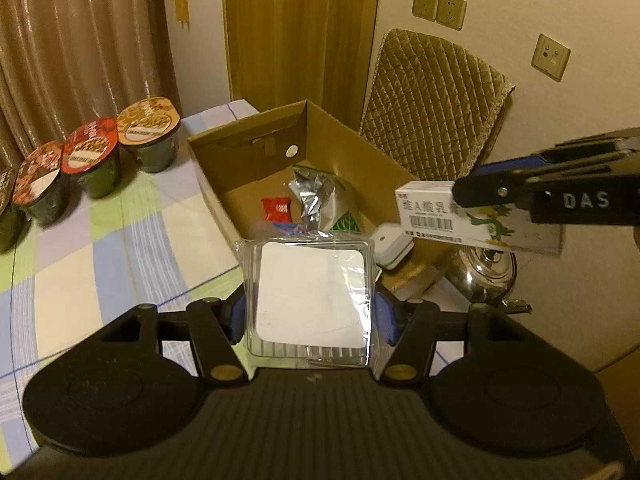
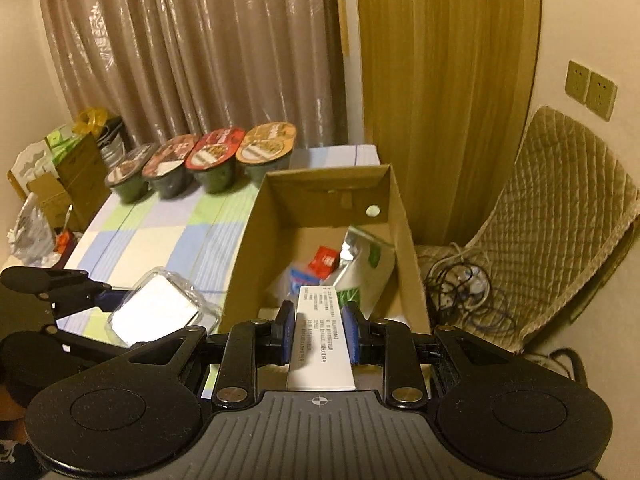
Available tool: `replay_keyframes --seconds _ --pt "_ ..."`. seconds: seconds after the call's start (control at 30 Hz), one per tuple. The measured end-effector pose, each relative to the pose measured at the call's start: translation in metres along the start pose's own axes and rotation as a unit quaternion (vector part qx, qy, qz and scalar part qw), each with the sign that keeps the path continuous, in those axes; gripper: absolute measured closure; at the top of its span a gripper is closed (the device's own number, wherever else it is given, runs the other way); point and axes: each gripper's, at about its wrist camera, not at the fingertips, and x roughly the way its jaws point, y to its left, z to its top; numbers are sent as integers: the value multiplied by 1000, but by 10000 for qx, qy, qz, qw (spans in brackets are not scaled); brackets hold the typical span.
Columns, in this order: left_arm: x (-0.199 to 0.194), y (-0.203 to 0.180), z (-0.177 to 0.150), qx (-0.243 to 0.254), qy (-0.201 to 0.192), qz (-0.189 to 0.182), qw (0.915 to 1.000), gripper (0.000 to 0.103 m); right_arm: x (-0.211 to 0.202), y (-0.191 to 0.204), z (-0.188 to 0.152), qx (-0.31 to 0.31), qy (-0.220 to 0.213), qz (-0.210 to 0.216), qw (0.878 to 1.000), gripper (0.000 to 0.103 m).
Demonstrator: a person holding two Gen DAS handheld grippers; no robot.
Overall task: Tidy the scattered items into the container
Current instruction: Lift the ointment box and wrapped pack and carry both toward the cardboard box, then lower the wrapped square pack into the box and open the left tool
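An open cardboard box [image 1: 240, 148] [image 2: 324, 184] stands on the checked tablecloth. Inside lie a silver foil bag [image 1: 312, 196] [image 2: 360, 256], a small red packet [image 1: 276, 209] [image 2: 324, 260] and a white case [image 1: 390, 245]. My left gripper [image 1: 310, 316] is shut on a clear plastic square case with a white insert [image 1: 312, 300] [image 2: 154, 314], held just short of the box's near edge. My right gripper [image 2: 318, 332] is shut on a white printed medicine carton [image 2: 322, 340] [image 1: 440, 216], held over the box's near right part.
Several sealed instant noodle bowls [image 1: 92, 156] [image 2: 216, 160] line the table's far left by the curtain. A quilted chair [image 1: 432, 104] [image 2: 556, 216], a metal kettle [image 1: 486, 272] and tangled cables [image 2: 464, 292] sit right of the box. Cartons and bags [image 2: 60, 176] crowd beyond the table's left end.
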Motion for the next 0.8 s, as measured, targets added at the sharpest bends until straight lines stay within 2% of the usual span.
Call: replay_keyframes --seconds 0.3,0.8 --pt "29 0 23 119 68 -70 9999 47 33 -13 21 -116 69 -28 9999 74" --pt "63 3 37 186 224 -142 9995 47 63 -23 33 -172 153 -59 9997 74"
